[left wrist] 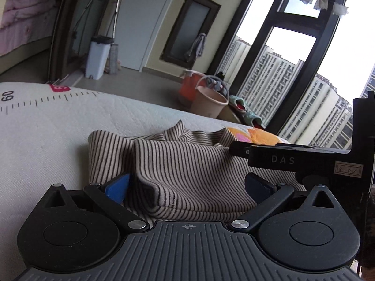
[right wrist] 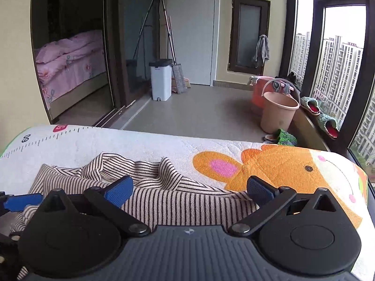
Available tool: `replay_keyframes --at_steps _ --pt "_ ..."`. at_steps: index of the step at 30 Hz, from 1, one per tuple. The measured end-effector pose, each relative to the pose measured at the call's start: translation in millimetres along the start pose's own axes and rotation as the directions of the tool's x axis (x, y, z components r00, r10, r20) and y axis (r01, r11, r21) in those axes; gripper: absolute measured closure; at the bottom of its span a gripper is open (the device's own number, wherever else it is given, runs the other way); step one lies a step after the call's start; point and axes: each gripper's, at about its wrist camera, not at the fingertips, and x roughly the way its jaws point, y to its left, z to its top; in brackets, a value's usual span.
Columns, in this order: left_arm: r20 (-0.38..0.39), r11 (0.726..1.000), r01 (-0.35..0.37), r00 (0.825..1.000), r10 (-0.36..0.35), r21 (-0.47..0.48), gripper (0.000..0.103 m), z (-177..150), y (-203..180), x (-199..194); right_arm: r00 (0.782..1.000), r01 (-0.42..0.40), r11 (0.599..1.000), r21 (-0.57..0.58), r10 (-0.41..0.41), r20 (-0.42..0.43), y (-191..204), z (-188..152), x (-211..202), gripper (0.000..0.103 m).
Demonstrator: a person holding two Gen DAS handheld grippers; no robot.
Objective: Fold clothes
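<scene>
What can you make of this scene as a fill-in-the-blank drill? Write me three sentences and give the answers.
1. The garment on the mat has a pattern of ____.
2. Both the left gripper and the right gripper have their jaws ____.
3. The printed number at the mat's edge reads ____.

Missing words: stripes; open; 60
</scene>
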Motion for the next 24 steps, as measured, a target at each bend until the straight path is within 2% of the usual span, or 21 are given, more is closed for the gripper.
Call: replay_keyframes --at_steps 12,16,19,22,24 --pt "0.006 0.999 0.027 1.0 -0.027 -0.033 0.0 3.2 3.0 0.9 0.999 0.002 1.0 -0.014 -0.002 -0.035 4.7 -11.3 13.6 0.0" --pt "0.007 0.999 0.032 0.999 -0.032 -0.038 0.0 3.5 4.0 0.9 0.998 -0.022 1.0 0.007 0.023 -0.059 -1.2 -10.2 18.1 0.0" --pt "0.005 0.999 0.031 1.0 -0.03 -0.033 0.0 3.2 3.1 2.0 0.992 -0.061 0.998 0.021 0.063 -0.109 -9.0 -4.5 22.5 0.0" --pt "0.005 0.999 0.034 0.999 -0.034 -0.035 0.0 2.7 3.9 2.9 0.971 -0.117 0.993 -0.001 0.114 -0.21 -14.3 10.1 28.9 0.0" --pt "0.007 0.998 0.039 0.999 -0.039 -0.041 0.0 2.6 5.1 3.1 0.962 -0.15 0.989 0.016 0.149 -0.229 -19.8 20.6 27.7 0.0"
